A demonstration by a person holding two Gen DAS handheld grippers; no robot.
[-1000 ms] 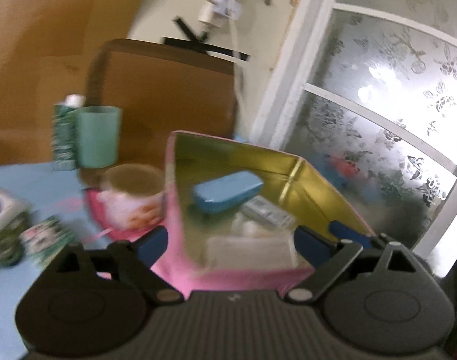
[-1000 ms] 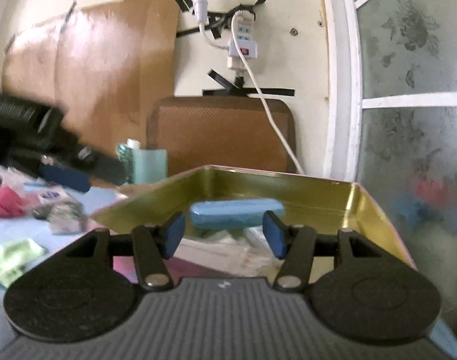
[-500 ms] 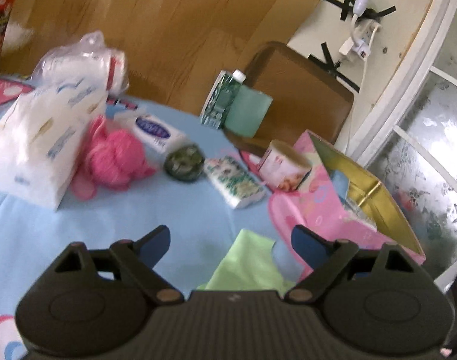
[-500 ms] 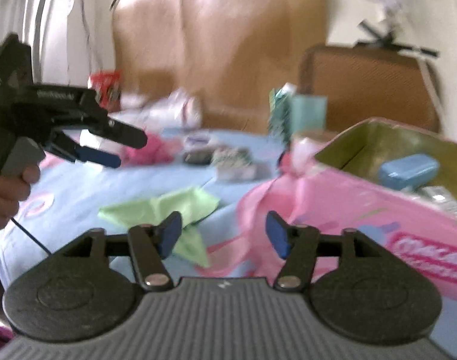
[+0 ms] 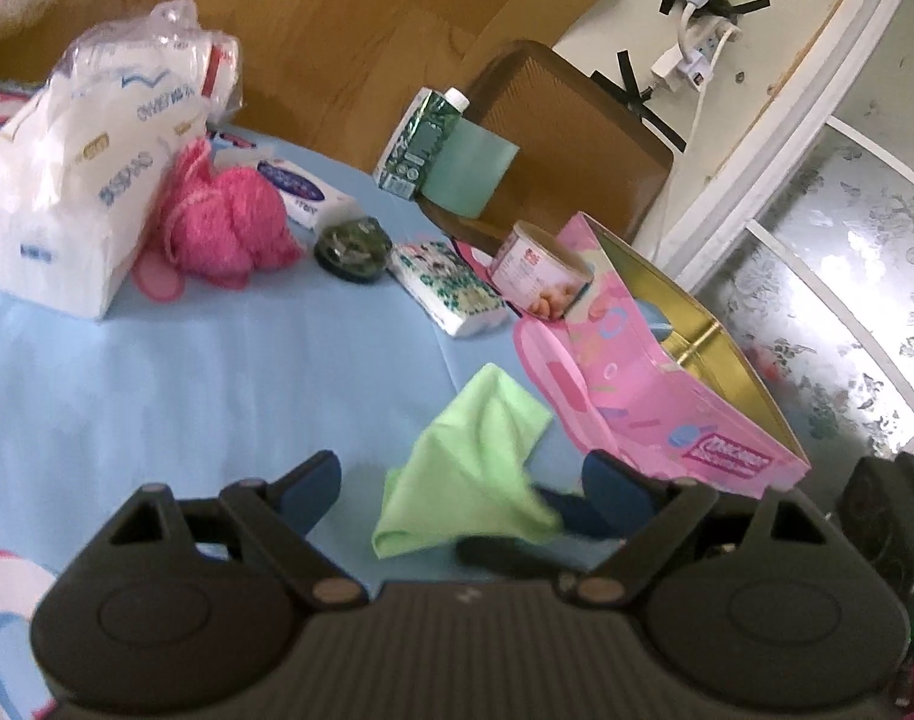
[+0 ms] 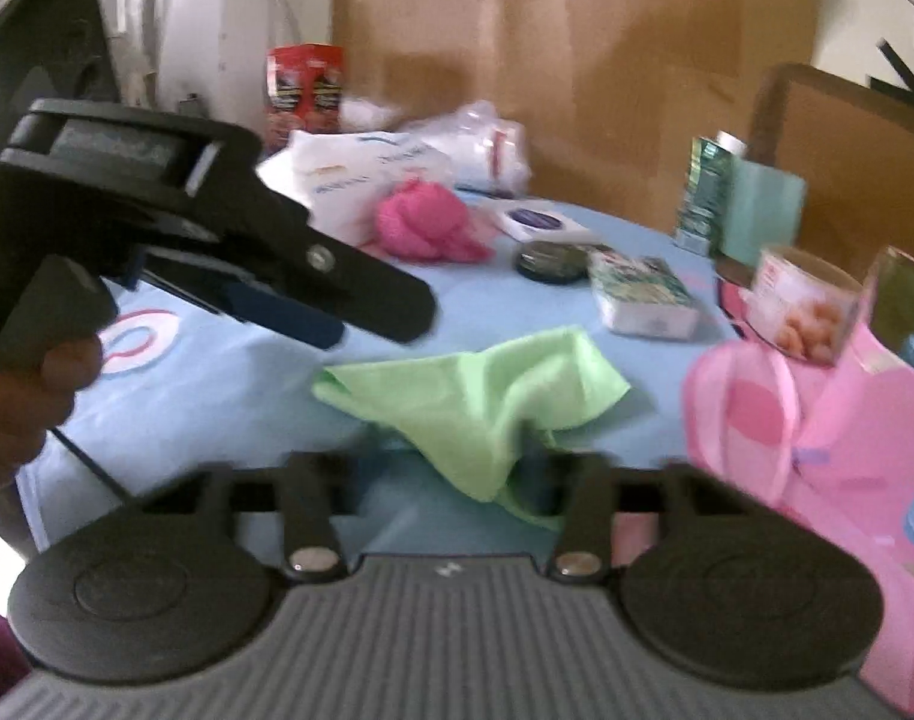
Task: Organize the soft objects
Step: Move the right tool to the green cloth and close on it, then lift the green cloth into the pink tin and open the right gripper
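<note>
Lime-green and thin, the cloth [image 5: 475, 468] lies crumpled on the light blue tablecloth [image 5: 217, 396], one corner peaked up, folds running down to a rolled near edge. It sits just left of the pink gift box [image 5: 655, 396], whose gold inside stands open. My right gripper [image 6: 439, 480] is closing, its fingers blurred, and the cloth's near fold lies between them; I cannot tell whether the pads press it yet. My left gripper [image 5: 463, 486] hangs spread wide over the cloth's near end, touching nothing that I can see. Farther back on the tablecloth are a pink fluffy bundle [image 5: 229, 228], a white tissue pack [image 5: 67, 180] and a small printed packet [image 5: 451, 288].
</note>
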